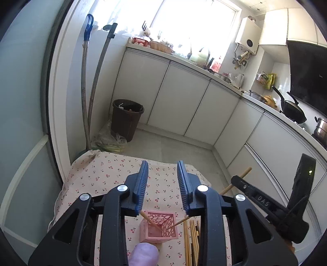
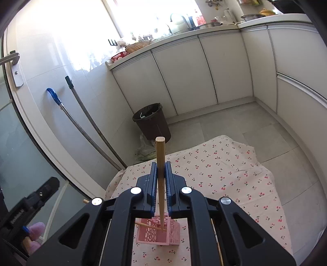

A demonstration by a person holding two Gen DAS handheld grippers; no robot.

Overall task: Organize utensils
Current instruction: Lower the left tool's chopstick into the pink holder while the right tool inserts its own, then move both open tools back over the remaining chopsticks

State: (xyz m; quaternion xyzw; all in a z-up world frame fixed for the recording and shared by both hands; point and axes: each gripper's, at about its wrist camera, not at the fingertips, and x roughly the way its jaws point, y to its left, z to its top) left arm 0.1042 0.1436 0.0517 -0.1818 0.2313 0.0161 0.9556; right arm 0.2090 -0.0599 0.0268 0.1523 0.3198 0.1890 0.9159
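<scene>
The utensil holder (image 1: 159,228) stands on the tablecloth (image 1: 106,176), loose chopsticks (image 1: 192,241) lying just right of it.

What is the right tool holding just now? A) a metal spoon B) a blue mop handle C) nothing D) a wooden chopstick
D: the right tool is shut on a wooden chopstick, whose lower tip reaches into the pink holder.

Blown-out window (image 1: 184,18) glare, fisheye-warped edges.
</scene>
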